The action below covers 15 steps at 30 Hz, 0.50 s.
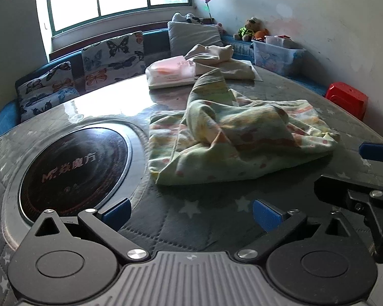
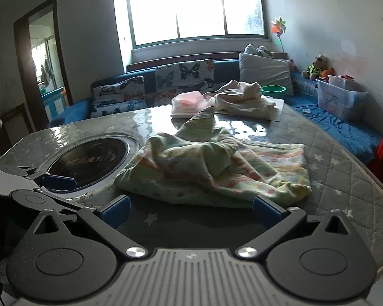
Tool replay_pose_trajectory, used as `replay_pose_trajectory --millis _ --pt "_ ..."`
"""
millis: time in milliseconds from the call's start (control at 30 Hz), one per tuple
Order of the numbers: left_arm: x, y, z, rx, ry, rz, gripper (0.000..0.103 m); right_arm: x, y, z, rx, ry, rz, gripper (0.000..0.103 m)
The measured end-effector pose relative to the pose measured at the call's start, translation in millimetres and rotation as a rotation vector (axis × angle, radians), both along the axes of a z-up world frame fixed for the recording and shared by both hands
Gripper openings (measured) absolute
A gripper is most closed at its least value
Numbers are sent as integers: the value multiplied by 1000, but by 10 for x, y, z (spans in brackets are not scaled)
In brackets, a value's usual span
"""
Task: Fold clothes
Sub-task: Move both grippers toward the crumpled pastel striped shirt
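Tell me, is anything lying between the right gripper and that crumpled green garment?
Nothing: in the right wrist view, only bare quilted table cover separates the open right gripper from the green garment.

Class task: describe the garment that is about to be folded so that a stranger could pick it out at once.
On the quilted table, right of the round black cooktop, lies a crumpled pale-green printed garment. The only other garment, a cream garment, is plain and sits farther back.
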State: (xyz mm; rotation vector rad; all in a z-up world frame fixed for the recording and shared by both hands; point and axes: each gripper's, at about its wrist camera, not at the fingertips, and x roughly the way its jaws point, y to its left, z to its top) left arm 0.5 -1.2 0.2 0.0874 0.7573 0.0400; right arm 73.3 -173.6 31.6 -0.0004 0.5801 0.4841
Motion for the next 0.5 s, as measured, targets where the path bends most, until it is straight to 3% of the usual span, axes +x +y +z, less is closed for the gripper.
replay_pose_trajectory --millis 500 --pt "199 -139 -18 -17 42 -54 103 120 -119 -46 -14 26 -25 103"
